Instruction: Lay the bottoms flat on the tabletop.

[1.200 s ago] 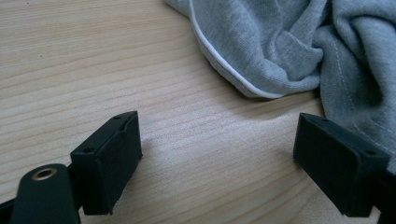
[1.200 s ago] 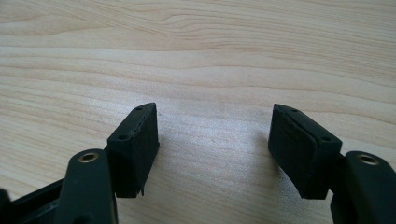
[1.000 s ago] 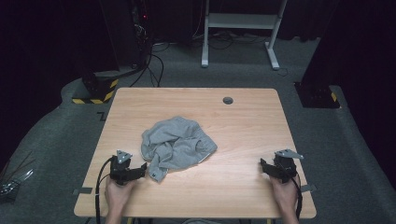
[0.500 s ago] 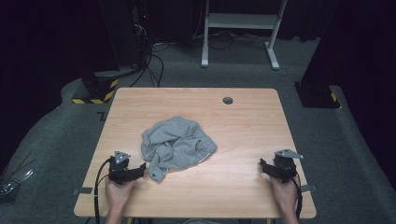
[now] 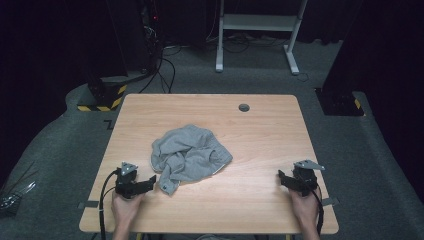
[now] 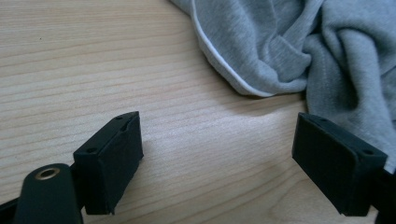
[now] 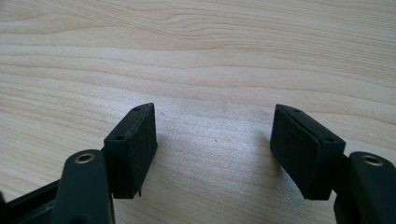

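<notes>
A crumpled grey garment point(image 5: 189, 155) with a thin white edge trim lies near the middle of the wooden table point(image 5: 260, 140). My left gripper point(image 5: 150, 181) rests on the table at the front left, open, its jaws pointing at the garment's lower corner. In the left gripper view the grey cloth point(image 6: 299, 51) lies just beyond the open gripper point(image 6: 219, 163), with bare wood between the jaws. My right gripper point(image 5: 281, 179) sits at the front right, open, well clear of the cloth. In the right gripper view the open gripper point(image 7: 215, 149) spans bare wood.
A small round grommet hole point(image 5: 244, 107) sits near the table's far edge. Beyond the table, a white desk frame point(image 5: 255, 30), cables and a yellow-black striped base point(image 5: 100, 97) stand on the grey carpet. Dark curtains surround the space.
</notes>
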